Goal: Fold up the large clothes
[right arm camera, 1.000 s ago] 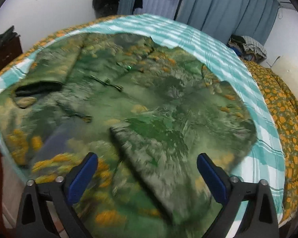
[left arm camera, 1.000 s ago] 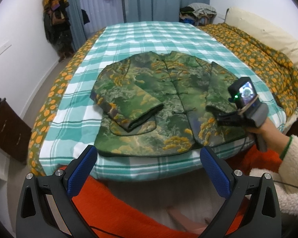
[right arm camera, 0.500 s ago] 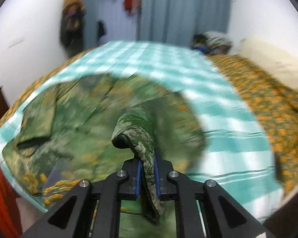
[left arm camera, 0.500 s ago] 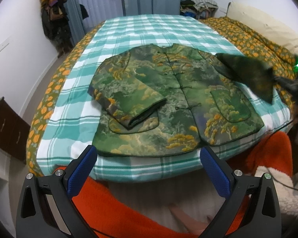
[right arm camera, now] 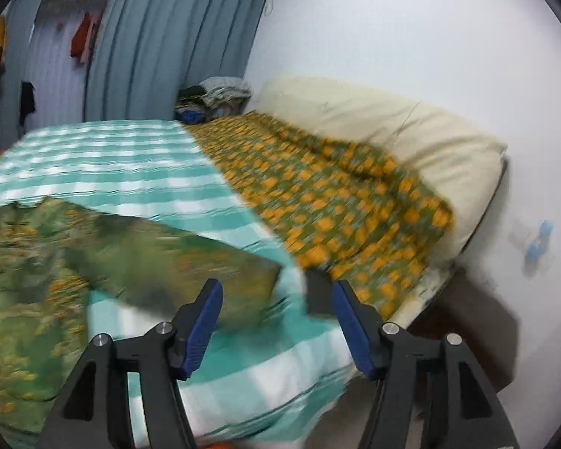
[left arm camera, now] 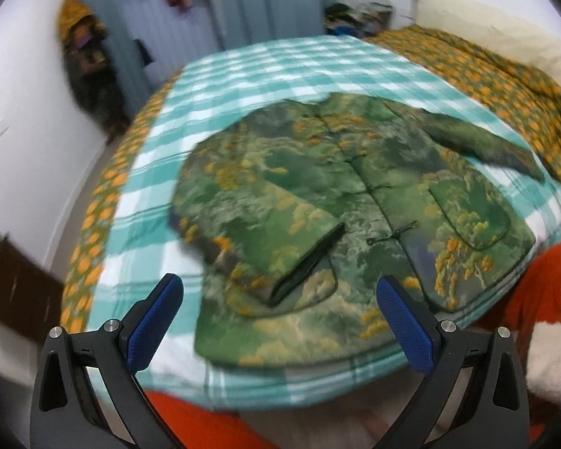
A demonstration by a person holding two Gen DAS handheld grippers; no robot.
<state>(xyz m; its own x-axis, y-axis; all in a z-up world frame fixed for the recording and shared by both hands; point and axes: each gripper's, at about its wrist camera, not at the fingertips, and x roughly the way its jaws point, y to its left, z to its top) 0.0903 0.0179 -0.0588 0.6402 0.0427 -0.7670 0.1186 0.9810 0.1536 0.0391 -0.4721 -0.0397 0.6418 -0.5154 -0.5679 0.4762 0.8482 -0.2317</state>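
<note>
A green jacket with an orange floral print (left arm camera: 348,202) lies front up on the teal checked blanket (left arm camera: 280,67). Its left sleeve (left arm camera: 280,239) is folded across the chest. Its right sleeve (left arm camera: 482,142) stretches out to the right; it also shows in the right wrist view (right arm camera: 175,262). My left gripper (left arm camera: 280,318) is open and empty, just short of the jacket's hem. My right gripper (right arm camera: 276,321) is open and empty, above the cuff of the right sleeve. Both views are blurred.
An orange-flowered quilt (right arm camera: 333,187) and a cream pillow (right arm camera: 385,123) lie on the right of the bed. A pile of clothes (right arm camera: 217,93) sits at the far end. Blue curtains (right arm camera: 161,37) hang behind. A dark cabinet (left arm camera: 15,284) stands left of the bed. Orange cloth (left arm camera: 542,292) is at the near edge.
My right gripper gripped the right sleeve, swung it out to the right, and has now opened and let it drop on the blanket. My left gripper moved closer to the hem.
</note>
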